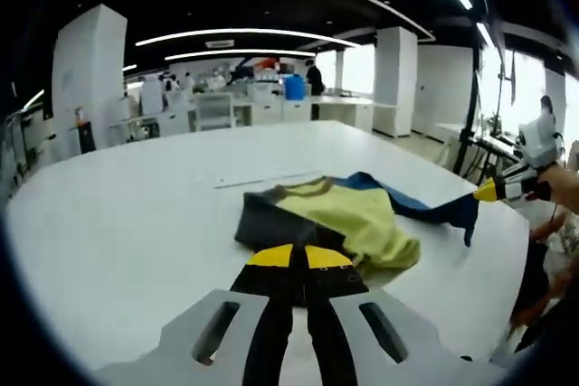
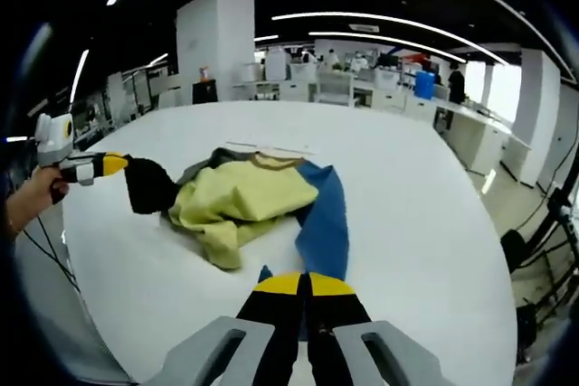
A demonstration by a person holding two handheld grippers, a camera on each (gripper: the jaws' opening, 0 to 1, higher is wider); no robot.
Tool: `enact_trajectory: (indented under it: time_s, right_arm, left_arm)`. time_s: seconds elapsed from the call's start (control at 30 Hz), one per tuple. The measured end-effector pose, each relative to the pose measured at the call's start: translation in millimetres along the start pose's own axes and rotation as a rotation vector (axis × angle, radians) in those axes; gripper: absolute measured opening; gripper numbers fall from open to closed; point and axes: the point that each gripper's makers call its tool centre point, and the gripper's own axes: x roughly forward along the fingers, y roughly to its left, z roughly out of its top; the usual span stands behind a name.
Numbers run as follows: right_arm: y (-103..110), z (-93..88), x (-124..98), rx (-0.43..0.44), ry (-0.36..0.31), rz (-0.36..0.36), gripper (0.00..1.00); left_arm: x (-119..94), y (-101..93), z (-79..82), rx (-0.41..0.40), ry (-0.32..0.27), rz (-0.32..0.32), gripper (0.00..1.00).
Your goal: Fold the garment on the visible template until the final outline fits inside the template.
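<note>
Garment (image 1: 348, 214), crumpled yellow/blue/dark-grey fabric w/ both grippers' fingers clamped on opposite sleeves: pull apart evenly, flatten on white counter (image 1: 118, 223) first.

text: none legible | labels: none | numbers: none | signs: none

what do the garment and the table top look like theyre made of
Garment: soft knit-looking fabric, matte; it creases and drapes limply where each gripper pulls it. Table: smooth hard white surface, maybe laminate, with a faint sheen; exact material unclear.
</note>
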Motion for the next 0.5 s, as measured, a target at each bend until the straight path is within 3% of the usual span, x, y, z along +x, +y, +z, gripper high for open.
enact_trajectory:
  time_s: [0.17, 0.33, 0.4, 0.5]
  right_arm:
    - [-29.0, 11.4, -7.1, -0.021, -0.010, -0.047, 0.00]
    - [-52.2, 16.8, -9.5, -0.026, -0.008, -0.080, 0.00]
    - [-61.6, 18.2, -8.5, 0.000, -0.012, -0.083, 0.00]
    - [-73.6, 16.1, -6.3, 0.038, -0.003, -0.094, 0.00]
  left_arm:
    - [-15.7, 34.9, 8.7, -0.010, -0.024, 0.078, 0.00]
    - [-33.2, 78.5, 12.8, -0.064, -0.044, 0.202, 0.00]
    - [-41.7, 99.4, 12.7, -0.077, -0.054, 0.280, 0.00]
    - [-48.3, 116.3, 9.3, -0.101, -0.056, 0.322, 0.00]
